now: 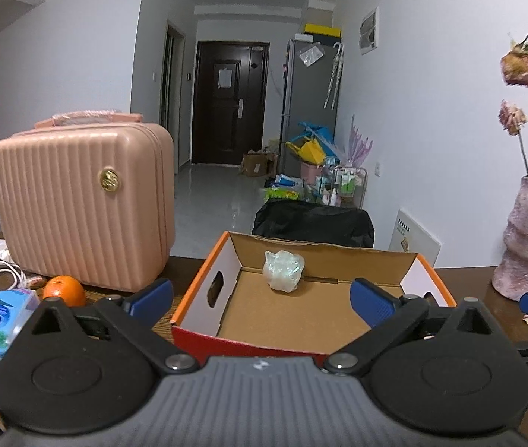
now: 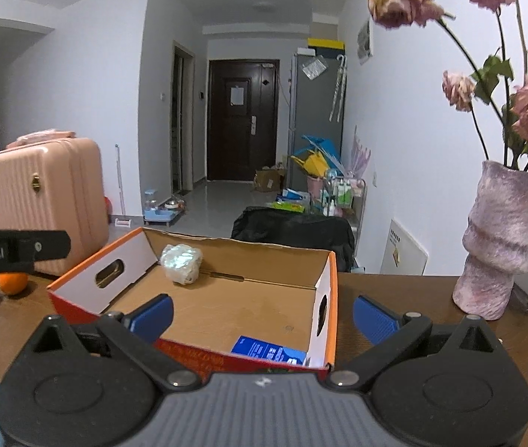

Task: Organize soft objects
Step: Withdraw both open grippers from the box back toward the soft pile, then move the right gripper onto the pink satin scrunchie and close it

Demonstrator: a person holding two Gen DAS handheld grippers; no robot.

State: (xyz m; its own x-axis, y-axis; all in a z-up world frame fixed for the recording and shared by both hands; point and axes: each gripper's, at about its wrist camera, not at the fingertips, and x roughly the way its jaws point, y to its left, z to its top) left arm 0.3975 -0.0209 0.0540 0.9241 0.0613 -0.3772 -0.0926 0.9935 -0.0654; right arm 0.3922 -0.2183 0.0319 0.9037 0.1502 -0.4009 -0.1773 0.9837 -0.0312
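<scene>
Resting against the far wall of the cardboard box [image 1: 427, 272] on the desk [image 2: 394, 298] is a clear, crinkled bundle [image 1: 283, 270], perhaps plastic wrap. Left gripper [image 1: 262, 296] and right gripper [image 2: 262, 314] hover with jaws spread, empty.

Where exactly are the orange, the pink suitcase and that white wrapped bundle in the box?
orange [image 1: 64, 290], left wrist view, middle of its peel.
pink suitcase [image 1: 77, 208], left wrist view, ribbed front face.
white wrapped bundle [image 2: 182, 263], right wrist view, its shiny centre.
</scene>
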